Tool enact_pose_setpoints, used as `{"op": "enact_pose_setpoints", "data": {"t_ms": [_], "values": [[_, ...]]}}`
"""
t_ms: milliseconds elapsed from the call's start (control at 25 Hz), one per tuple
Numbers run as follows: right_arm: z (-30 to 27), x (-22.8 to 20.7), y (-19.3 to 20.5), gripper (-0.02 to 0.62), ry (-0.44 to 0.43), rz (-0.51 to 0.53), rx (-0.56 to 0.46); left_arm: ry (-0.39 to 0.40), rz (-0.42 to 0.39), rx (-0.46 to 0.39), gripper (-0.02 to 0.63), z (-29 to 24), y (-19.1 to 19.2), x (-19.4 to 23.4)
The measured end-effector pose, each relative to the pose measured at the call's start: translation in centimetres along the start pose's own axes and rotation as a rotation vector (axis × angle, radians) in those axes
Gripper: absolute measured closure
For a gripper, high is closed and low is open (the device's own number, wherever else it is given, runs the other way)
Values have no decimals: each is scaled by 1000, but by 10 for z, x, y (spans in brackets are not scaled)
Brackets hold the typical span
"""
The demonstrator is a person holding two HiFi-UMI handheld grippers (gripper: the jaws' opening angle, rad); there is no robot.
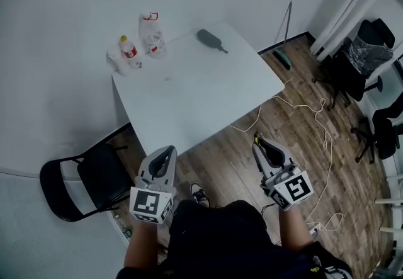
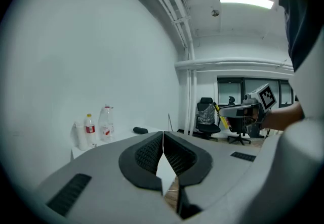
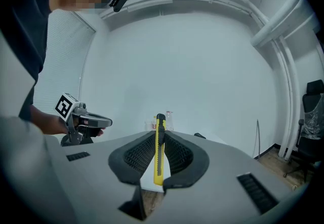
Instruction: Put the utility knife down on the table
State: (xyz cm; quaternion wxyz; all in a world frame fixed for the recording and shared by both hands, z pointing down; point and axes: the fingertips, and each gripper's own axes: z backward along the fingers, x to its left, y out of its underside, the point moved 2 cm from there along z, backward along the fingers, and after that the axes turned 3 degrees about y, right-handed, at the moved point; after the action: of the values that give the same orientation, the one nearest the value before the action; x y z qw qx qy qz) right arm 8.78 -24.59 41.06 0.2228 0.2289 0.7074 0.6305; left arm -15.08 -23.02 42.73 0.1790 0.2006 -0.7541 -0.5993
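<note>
Two grippers show in the head view, both held in front of the person above the wooden plank floor, short of the near edge of the white rectangular table. The left gripper has its jaws together. The right gripper carries the yellow utility knife, of which only a sliver shows at the jaw tips; the knife is off the table, over the floor. At the table's far side stand a small plastic bottle with a yellow cap and red label and a larger clear plastic bottle, with a dark grey oblong object lying well apart from them. A black folding chair stands to the left of the table, and a white cable trails over the floor at the right.

In the left gripper view, the left gripper is clenched, its black ribbed pads meeting with nothing between them. Beyond it are the two bottles on the table and, to the right, the right gripper with the yellow knife sticking out of it.

In the right gripper view, the right gripper grasps the utility knife between its pads, the yellow body running along the gap and the black end reaching past the jaw tips. The left gripper hangs off to the left.
</note>
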Motion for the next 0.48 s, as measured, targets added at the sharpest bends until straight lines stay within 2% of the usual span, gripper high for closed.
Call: {"op": "enact_pose_setpoints", "data": {"t_ms": [160, 480], "values": [[-44, 13, -5, 532, -32, 9, 16, -29, 10, -4, 583, 0, -1, 44], [-122, 25, -5, 532, -141, 15, 52, -98, 77, 0, 583, 0, 13, 86]]}}
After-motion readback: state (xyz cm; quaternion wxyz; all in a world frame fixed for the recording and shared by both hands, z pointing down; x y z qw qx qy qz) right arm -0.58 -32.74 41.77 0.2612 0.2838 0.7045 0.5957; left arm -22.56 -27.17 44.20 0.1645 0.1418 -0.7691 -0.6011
